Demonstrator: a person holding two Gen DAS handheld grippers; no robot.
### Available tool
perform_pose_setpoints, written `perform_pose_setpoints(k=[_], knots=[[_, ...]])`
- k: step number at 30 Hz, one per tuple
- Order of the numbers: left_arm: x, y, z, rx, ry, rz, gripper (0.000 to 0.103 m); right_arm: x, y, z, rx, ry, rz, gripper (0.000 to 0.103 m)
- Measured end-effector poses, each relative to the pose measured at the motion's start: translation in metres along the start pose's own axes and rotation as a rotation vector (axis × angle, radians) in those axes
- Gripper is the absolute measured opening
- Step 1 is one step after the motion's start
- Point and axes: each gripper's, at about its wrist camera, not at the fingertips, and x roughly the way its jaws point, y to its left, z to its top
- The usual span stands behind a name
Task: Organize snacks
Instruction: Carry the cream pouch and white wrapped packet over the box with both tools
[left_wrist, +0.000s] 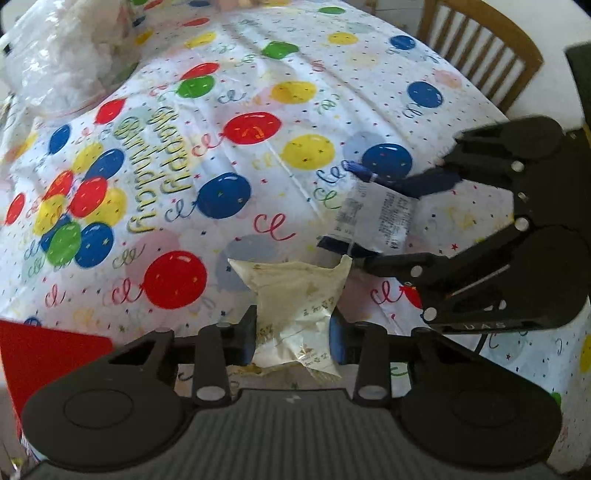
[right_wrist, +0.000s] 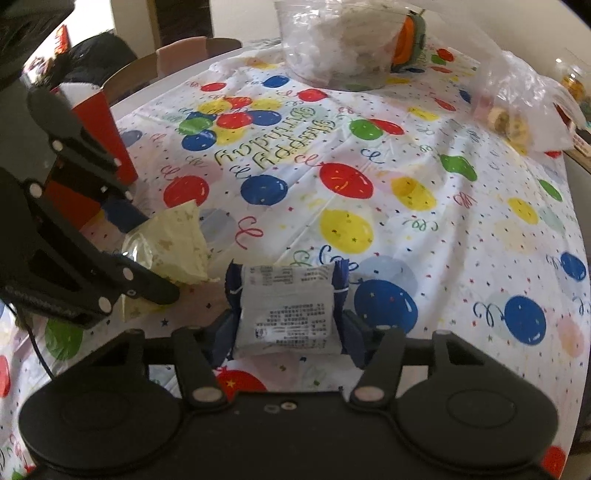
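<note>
- Left wrist view: our left gripper (left_wrist: 293, 332) is clenched on a cream star-printed snack packet (left_wrist: 295, 306), which sits low over the tablecloth (left_wrist: 258, 184), just beside the other packet.
- Right wrist view: our right gripper (right_wrist: 288, 325) has a white-and-navy snack packet (right_wrist: 286, 306) between its fingers; the navy pads (right_wrist: 351, 332) lie against the packet's twisted ends, so we read it as grasped.
- As we judge it, the sorting is at an early stage: both packets are gripped but neither is in a container yet.
- Likely destinations are a red box (right_wrist: 107, 136) near our left gripper and a clear plastic tub (right_wrist: 332, 48) at the far edge of the table; which one is meant we cannot tell.
- A crumpled clear bag (right_wrist: 517, 99) holding what look like biscuits lies well apart, untouched.
- The surface is a table under a thin, creased birthday cloth with balloons.
- Wooden chairs (left_wrist: 480, 48) stand at the far side of the table, against pale walls.
</note>
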Motion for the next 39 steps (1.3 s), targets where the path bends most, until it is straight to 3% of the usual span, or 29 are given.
perform_pose_setpoints(k=[9,18,30,39], knots=[[-0.024,0.005,-0.018,-0.162,-0.028,0.016,0.036,-0.025,0.003,-0.015,0.108,-0.011,0.002,0.057],[-0.07,-0.005,-0.049,-0.275,-0.095,0.036,0.036,-0.078,0.025,-0.027,0.168,-0.061,-0.008,0.057],[-0.137,0.001,-0.106,-0.363,-0.192,0.029,0.036,-0.143,0.078,-0.026,0.204,-0.124,-0.01,0.057],[-0.173,0.034,-0.152,-0.433,-0.225,0.035,0.036,-0.158,0.133,-0.007,0.202,-0.146,-0.008,0.057]])
